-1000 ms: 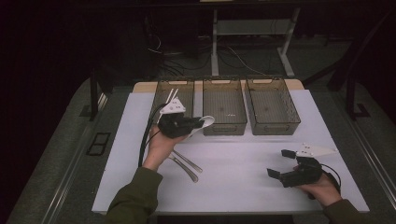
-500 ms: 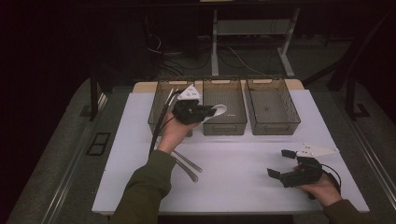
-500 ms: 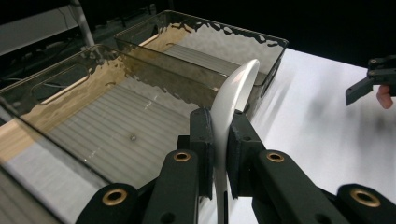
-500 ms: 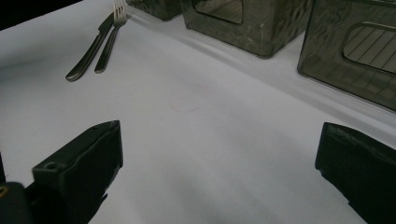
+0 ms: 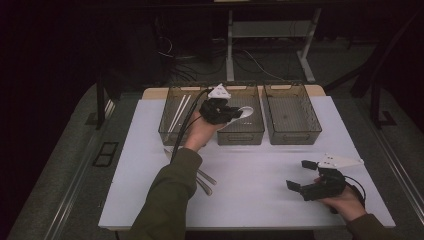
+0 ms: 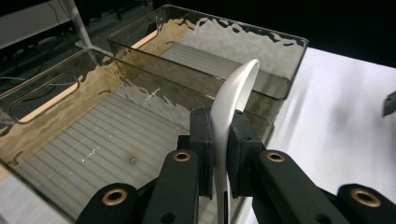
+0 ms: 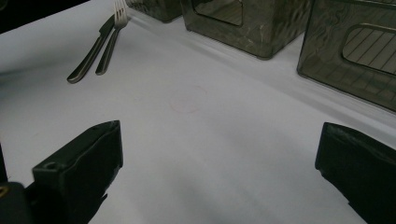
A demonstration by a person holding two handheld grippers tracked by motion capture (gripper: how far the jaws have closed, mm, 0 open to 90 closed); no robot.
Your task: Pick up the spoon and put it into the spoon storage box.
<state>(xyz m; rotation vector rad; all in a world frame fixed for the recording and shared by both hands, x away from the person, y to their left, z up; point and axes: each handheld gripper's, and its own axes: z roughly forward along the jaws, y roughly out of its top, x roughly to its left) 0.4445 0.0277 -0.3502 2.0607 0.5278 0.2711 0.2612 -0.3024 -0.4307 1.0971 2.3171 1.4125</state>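
Here the left gripper (image 6: 219, 154) clamps a white spoon (image 6: 233, 93) above the middle bin (image 5: 242, 132). The right gripper (image 7: 219, 172) rests wide open over the white tabletop (image 7: 196, 140).

- A fork (image 7: 108, 44) and a knife (image 7: 91, 50) are laid side by side on the white desk (image 5: 260, 175).
- White chopsticks (image 5: 178, 112) are seen in the left bin (image 5: 176, 116).
- The right bin (image 5: 291, 113) is set beside the middle one.
- Cables (image 5: 200, 60) are strewn on the floor behind.
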